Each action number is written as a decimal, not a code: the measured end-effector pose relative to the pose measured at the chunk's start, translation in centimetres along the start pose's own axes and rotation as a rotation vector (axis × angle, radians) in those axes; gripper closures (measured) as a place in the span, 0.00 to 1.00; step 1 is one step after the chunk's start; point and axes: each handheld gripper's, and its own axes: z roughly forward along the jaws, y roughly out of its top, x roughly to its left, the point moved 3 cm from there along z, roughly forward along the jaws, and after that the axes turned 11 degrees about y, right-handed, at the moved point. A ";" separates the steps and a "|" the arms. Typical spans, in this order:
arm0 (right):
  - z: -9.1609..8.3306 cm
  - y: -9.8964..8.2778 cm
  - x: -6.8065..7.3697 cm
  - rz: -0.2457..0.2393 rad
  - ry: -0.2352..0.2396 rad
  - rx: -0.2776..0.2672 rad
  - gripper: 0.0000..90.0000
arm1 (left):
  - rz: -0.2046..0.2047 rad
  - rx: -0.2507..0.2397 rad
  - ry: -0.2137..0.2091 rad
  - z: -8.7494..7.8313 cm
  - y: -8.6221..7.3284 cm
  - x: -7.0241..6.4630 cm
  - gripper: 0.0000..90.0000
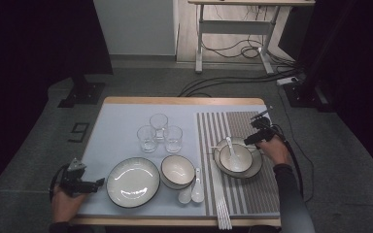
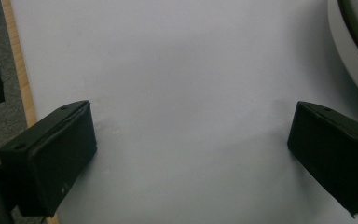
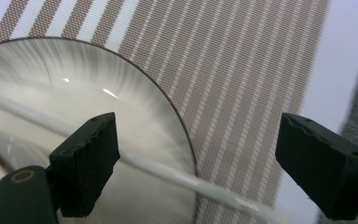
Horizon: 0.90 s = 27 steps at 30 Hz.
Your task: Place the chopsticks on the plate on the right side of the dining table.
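The work in hand is the laying of a place setting on the striped placemat [image 1: 252, 189] at the right of the table [image 1: 184, 101]. A plate [image 1: 256, 167] sits on the mat, a bowl [image 1: 237, 158] is seated in it, and a white spoon [image 1: 230, 146] rests in the bowl. A white chopstick [image 3: 168, 171] is seen lying across the plate rim, its end running out over the mat.

The right gripper [image 1: 258, 132] is held at the far right edge of the plate, jaws spread wide with nothing pressed between them — the chopstick passes between and below them without pad contact. The left gripper [image 1: 88, 185] rests near the near left corner of the table, jaws likewise apart over bare table surface, nothing held.

Procedure, as judged from the layout:
- The chopstick should be approached squarely, with the jaws set across its length rather than along it.
- The pads should be lowered until the thin rod lies between them before closure; a thin, smooth rod is likely to roll or slip.
- Contact with the plate rim should be avoided — a nudge could shift the stacked bowl and spoon.

Other items: three glasses [image 1: 159, 132] are grouped at the far centre; a second plate [image 1: 133, 182], a second bowl [image 1: 178, 171] and two more spoons [image 1: 192, 190] stand near centre; spare chopsticks [image 1: 222, 204] lie along the mat's left edge. None obstructs the right gripper. The glasses are well apart from the working area.
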 end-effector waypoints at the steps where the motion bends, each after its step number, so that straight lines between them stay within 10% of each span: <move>1: -0.3 -0.2 -0.2 0.001 -0.003 0.000 0.15 | 0.000 0.000 0.000 0.0 0.0 0.0 0.01; 11: -2.3 -3.1 -2.0 0.015 -0.001 0.015 0.21 | 0.000 0.000 0.000 0.0 0.0 0.0 0.01; 27: -0.7 -6.1 -4.5 0.078 -0.024 0.046 0.49 | 0.000 0.000 0.000 0.0 0.0 0.0 0.01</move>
